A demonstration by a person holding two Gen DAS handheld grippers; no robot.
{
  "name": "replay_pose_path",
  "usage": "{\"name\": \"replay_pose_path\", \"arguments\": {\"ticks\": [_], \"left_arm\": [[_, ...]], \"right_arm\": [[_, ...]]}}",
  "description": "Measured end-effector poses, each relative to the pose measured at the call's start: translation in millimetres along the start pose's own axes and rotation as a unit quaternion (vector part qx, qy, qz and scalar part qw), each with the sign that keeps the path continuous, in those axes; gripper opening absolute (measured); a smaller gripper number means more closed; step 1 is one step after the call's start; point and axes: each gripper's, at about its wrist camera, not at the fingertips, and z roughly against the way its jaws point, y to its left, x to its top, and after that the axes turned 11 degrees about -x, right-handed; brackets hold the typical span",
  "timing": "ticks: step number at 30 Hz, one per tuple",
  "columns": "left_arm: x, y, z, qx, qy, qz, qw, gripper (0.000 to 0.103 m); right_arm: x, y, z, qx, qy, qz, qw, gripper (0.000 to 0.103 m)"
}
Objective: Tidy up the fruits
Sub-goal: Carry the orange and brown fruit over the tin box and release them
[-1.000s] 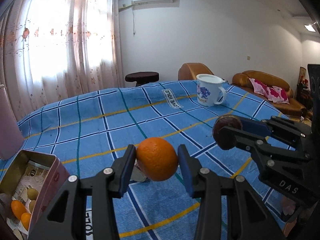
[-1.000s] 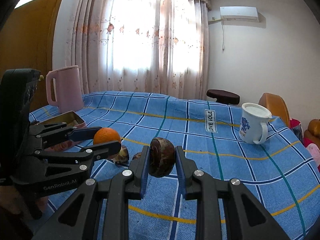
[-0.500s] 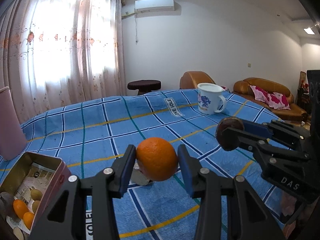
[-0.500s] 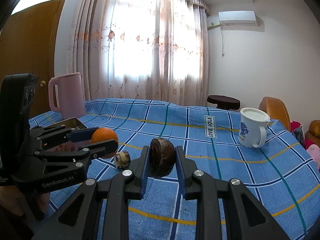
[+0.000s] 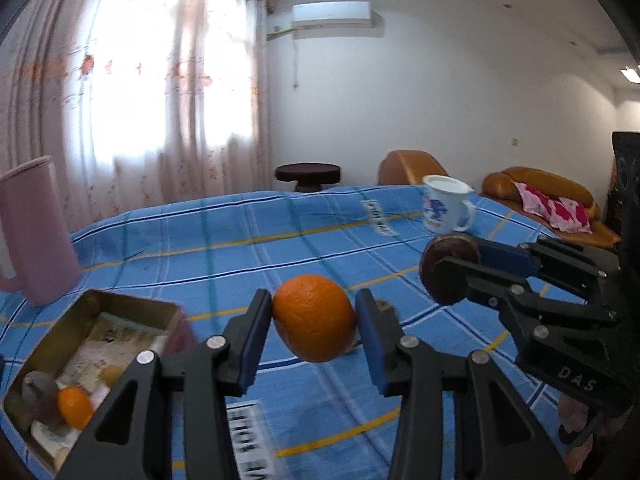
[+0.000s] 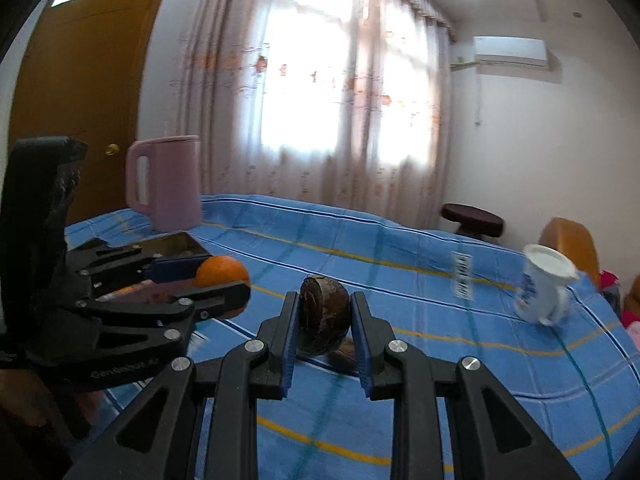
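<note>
Left wrist view is showing the left gripper [image 5: 314, 320] clamping an orange [image 5: 315, 317] between its blue pads, lifted above the blue checked tablecloth [image 5: 224, 248]. To its lower left an open metal tin [image 5: 132, 306] is sitting on the cloth, holding a smaller orange fruit [image 5: 74, 407] and other pieces too blurred to name. A pink jug [image 5: 34, 232] is standing behind the tin, and a white mug [image 5: 448, 208] is standing well apart at the far side. Right wrist view is showing the right gripper [image 6: 325, 324] squeezing a dark brown round fruit [image 6: 324, 320], possibly a passion fruit, raised over the cloth just beside the left gripper.
</note>
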Motion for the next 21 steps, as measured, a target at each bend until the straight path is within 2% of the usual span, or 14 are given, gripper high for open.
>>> {"name": "replay_pose_path", "arguments": {"ticks": [10, 16, 21], "left_arm": [[3.0, 81.9, 37.3, 0.069, 0.000, 0.053, 0.9962, 0.045], [-4.0, 130.2, 50.1, 0.109, 0.022, 0.074, 0.9910, 0.045], [-10.0, 160.6, 57.2, 0.126, 0.036, 0.091, 0.9872, 0.045]], "right_arm": [[38.2, 82.3, -33.7, 0.081, 0.005, 0.043, 0.996, 0.026], [48.0, 130.0, -63.4, 0.121, 0.030, 0.054, 0.991, 0.026], [43.5, 162.9, -86.5, 0.144, 0.061, 0.059, 0.986, 0.027]]}}
